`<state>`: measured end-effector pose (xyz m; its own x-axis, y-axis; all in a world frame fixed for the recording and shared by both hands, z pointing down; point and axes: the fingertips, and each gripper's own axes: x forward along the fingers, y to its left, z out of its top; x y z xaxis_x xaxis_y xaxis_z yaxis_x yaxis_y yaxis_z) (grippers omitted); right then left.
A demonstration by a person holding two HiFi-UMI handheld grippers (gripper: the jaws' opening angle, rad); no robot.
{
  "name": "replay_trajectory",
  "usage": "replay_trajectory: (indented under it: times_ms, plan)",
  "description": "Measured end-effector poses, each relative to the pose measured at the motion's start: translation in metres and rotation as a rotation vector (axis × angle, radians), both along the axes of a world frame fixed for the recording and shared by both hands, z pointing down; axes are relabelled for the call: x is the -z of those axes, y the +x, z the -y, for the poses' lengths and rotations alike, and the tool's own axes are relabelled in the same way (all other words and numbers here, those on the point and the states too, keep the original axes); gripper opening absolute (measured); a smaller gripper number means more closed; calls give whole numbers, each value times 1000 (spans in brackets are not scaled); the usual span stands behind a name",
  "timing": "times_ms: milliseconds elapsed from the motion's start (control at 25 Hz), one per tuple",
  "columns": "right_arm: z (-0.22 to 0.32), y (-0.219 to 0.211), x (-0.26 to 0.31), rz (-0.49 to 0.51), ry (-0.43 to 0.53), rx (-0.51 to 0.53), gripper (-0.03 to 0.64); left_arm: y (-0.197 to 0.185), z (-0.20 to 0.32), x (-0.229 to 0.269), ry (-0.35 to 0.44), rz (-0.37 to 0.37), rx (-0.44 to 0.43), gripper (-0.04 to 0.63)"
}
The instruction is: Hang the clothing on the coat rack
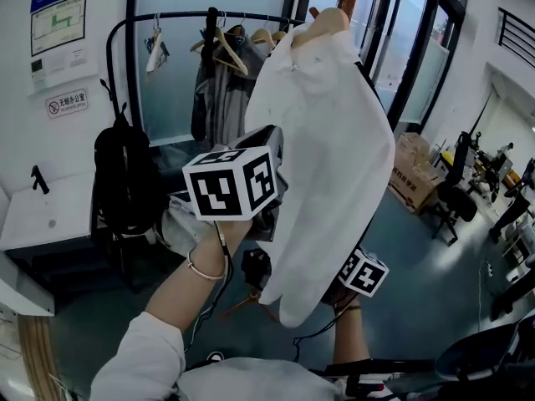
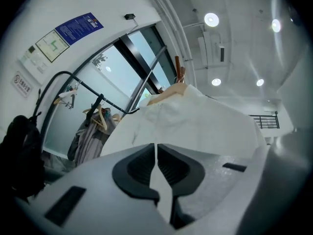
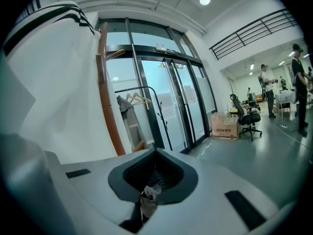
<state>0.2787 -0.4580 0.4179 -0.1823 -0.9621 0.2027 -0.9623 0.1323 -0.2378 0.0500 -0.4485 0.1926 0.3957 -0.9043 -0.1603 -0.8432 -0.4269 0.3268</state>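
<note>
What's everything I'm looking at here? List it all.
white shirt: one, centre, on a wooden hanger
wooden pole: one, brown, behind the shirt
clothes rail: one, black, back left
spare hangers: several, mostly wooden, on the rail
grey garment: one, on the rail
backpack: one, black, by the rail's left post
cardboard box: one, brown, right, by glass doors
left gripper: one, white, fingers closed on the shirt's edge
right gripper: one, white, below the shirt, fingers closed on pale cloth, apparently its hem

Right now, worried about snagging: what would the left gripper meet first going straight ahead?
The white shirt, hanging directly beyond the left gripper, whose jaws are closed; a strip of it seems pinched between them. Depth is hard to judge.
</note>
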Motion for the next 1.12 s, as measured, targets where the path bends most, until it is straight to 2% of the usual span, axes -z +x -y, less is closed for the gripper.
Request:
replay_trajectory:
  times_ms: [240,480,640,800,1120]
  plan:
    - [-11,1,-13,-24,-41,0,23,22,-4,-76,-27,106,7,8]
    - [-22,8,-23,-32,-40,-8,23,37,-14,-128,-74,83,-34,8]
    - [-29,3,-25,-33,-44,-21,23,28,-16,-148,-107,86,-20,8]
    - [-40,0,-25,-30,-31,-67,23,22,-17,-175,-125,136,-7,8]
    - [-74,-26,-28,-37,-11,-169,23,-5,-28,-216,-202,203,-79,8]
